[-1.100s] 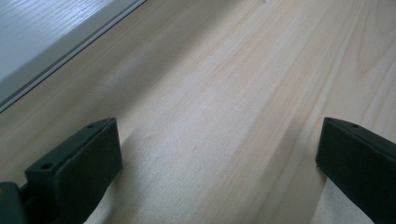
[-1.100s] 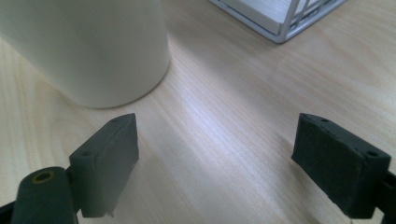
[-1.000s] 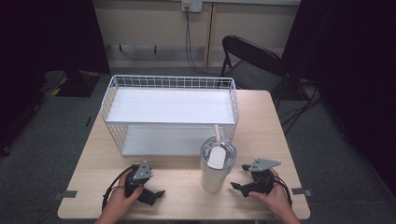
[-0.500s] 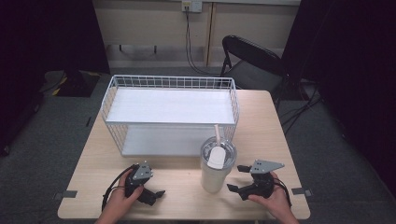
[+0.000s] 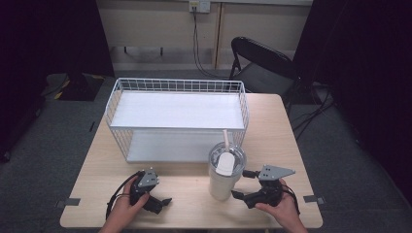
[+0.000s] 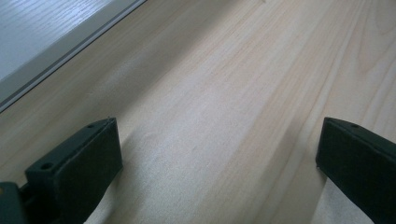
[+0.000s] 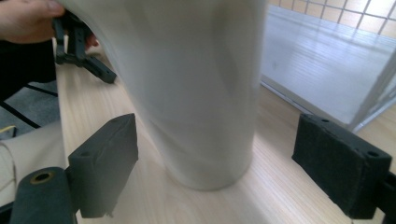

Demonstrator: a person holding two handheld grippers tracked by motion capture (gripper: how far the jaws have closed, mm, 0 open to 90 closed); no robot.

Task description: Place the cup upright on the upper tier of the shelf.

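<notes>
High view: a tall white plastic tumbler with a clear lid and a straw (image 5: 225,171) stands upright on the pale wooden table (image 5: 286,136), at 6 o'clock from the white wire basket shelf (image 5: 177,116). The right gripper (image 5: 243,184) sits at 3 o'clock of the tumbler, jaws spread wide and pointing at its lower body. Right gripper view: the tumbler wall (image 7: 196,88) lies between the two black pads, touching neither. Judged step: approach before the grasp. The next move calls for advancing until the body is centred, then closing squarely to avoid tipping. The left gripper (image 5: 158,203) rests on the table at 9 o'clock of the tumbler, jaws apart, holding nothing. Beyond the table: grey carpet, a black folding chair (image 5: 262,63) at 1 o'clock, and dark curtains.
</notes>
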